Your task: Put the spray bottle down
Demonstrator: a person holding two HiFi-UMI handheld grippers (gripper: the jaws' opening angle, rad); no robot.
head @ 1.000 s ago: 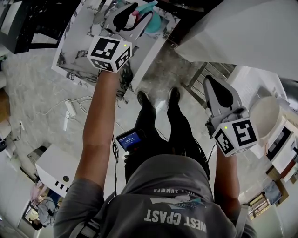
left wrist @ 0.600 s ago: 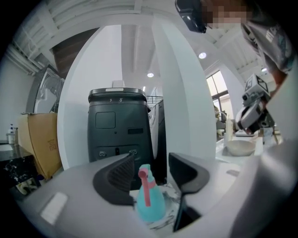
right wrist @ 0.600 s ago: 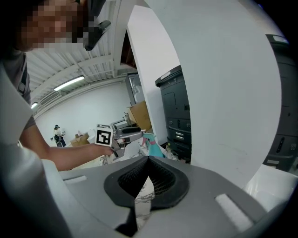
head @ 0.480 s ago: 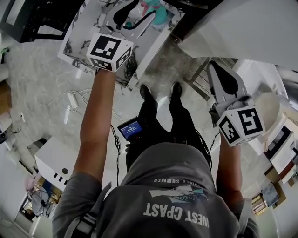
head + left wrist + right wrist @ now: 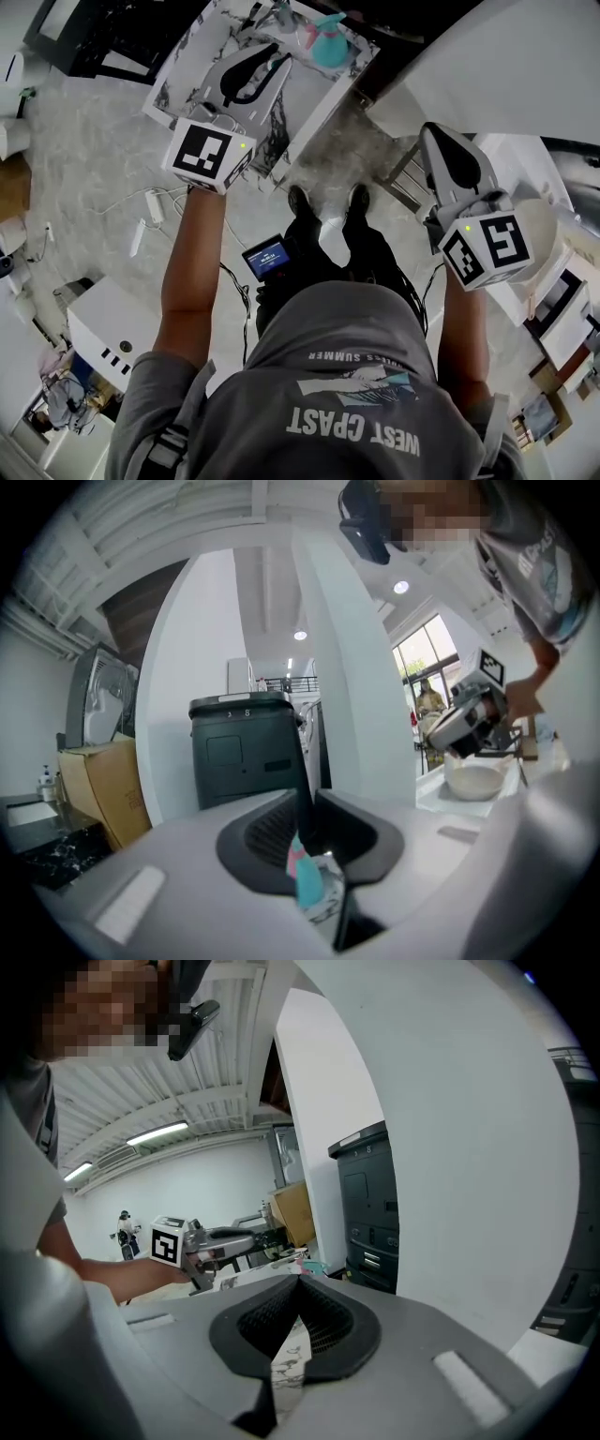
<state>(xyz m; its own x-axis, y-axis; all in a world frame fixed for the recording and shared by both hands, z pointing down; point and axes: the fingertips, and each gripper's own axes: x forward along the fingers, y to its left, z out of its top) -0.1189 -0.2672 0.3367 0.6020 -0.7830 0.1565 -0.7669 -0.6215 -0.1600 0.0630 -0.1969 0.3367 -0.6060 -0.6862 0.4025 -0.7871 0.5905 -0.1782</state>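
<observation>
The teal spray bottle (image 5: 328, 45) stands upright on the marble table (image 5: 187, 75), free of both grippers. My left gripper (image 5: 278, 58) hovers over the table just short of the bottle, its jaws closing to a narrow gap with nothing between them. In the left gripper view the spray bottle (image 5: 307, 881) shows through the slit of the left gripper (image 5: 305, 832), beyond the tips. My right gripper (image 5: 433, 131) is held up at the right, away from the table, shut and empty. In the right gripper view the right gripper (image 5: 298, 1283) points toward the marble table.
A white counter with a pale bowl (image 5: 539, 234) lies at the right. A broad white pillar (image 5: 487, 66) rises beyond the right gripper. A dark cabinet (image 5: 246, 752) and a cardboard box (image 5: 98, 789) stand behind the table. Cables (image 5: 145, 206) trail on the floor at left.
The left gripper has pulled back from the spray bottle toward me and its jaws have narrowed; the bottle stays on the table. The right gripper has lifted a little.
</observation>
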